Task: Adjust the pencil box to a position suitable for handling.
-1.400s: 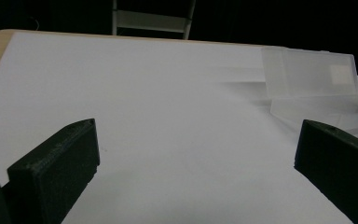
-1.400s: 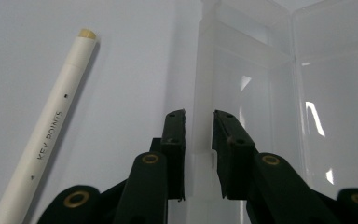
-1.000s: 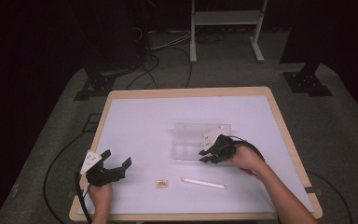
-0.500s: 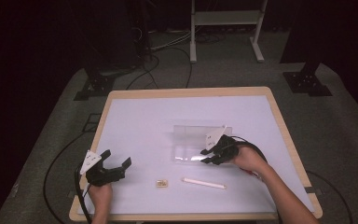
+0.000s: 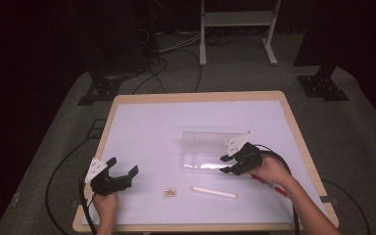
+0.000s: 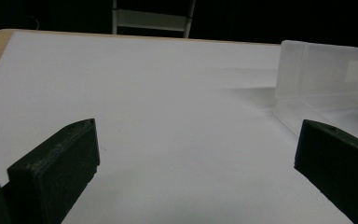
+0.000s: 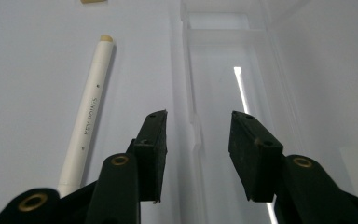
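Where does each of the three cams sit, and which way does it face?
High view: above the near edge, facing forward and down on the table; both forearms, left gripper, right gripper.
Left gripper view: low, along its open jaws toward the clear box.
Right gripper view: down between its jaws, just opening, at the box's edge, beside the white pen.
Shared: the box.

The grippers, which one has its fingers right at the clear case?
The right gripper, fingers apart over the clear case edge; the left gripper sits apart from it.

table: white top, wood rim | on it: clear case, white pen, small tan piece
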The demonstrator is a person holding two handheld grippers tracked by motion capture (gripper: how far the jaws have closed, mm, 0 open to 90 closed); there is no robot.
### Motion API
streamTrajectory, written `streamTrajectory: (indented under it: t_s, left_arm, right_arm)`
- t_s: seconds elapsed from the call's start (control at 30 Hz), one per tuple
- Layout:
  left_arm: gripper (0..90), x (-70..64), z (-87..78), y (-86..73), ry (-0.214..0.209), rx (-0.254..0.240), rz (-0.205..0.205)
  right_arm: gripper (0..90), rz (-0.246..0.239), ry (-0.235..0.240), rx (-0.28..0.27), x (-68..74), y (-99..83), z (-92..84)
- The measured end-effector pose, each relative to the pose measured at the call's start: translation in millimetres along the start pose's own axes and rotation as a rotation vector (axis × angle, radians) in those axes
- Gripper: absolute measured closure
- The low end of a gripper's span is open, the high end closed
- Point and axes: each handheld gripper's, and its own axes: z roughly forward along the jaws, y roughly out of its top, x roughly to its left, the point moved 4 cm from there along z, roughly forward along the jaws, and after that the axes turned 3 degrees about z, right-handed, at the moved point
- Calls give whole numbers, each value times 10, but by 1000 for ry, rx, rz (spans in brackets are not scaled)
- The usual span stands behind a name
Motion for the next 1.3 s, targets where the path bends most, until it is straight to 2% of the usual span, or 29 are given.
streamTrajectory:
  t_s: [0.6, 1.3]
  left_arm:
    - [0, -3, 1, -1, 1, 1, -1]
    - [0, -10, 4, -3, 4, 4, 2]
  right_arm:
    - [487, 80, -27, -26, 41, -182, -202]
    - [475, 132, -52, -34, 92, -455, -364]
